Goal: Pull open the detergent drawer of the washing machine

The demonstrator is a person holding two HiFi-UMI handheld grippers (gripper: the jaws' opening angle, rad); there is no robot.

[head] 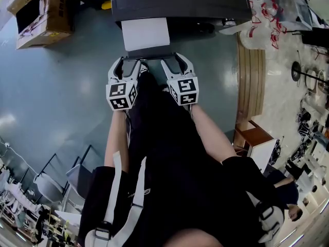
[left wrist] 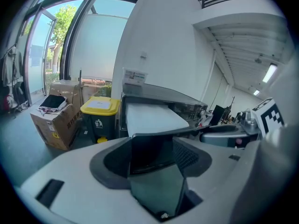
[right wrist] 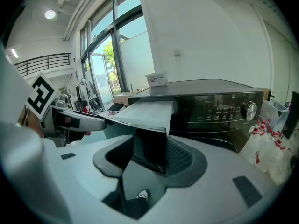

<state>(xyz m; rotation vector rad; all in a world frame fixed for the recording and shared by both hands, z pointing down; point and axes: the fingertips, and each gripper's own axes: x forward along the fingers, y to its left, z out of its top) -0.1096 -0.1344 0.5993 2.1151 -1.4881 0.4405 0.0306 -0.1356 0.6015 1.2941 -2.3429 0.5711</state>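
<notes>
The black washing machine (head: pixel 180 1) stands at the top of the head view, and its detergent drawer (head: pixel 145 35) is drawn out towards me, pale on top with a dark front panel (head: pixel 149 53). My left gripper (head: pixel 128 63) straddles the panel's left end and my right gripper (head: pixel 173 60) its right end. In the left gripper view the dark panel (left wrist: pixel 149 153) fills the gap of the left gripper (left wrist: pixel 156 157). In the right gripper view the panel (right wrist: pixel 149 148) sits inside the right gripper (right wrist: pixel 149 155). Both stand wide, and no pad visibly presses on the panel.
A cardboard box (head: pixel 38 14) and a yellow-lidded bin (left wrist: pixel 99 118) stand to the machine's left. Plastic bags (head: pixel 262 19) lie at its right beside a wooden strip (head: pixel 252 76). My black-clad legs fill the floor below the grippers.
</notes>
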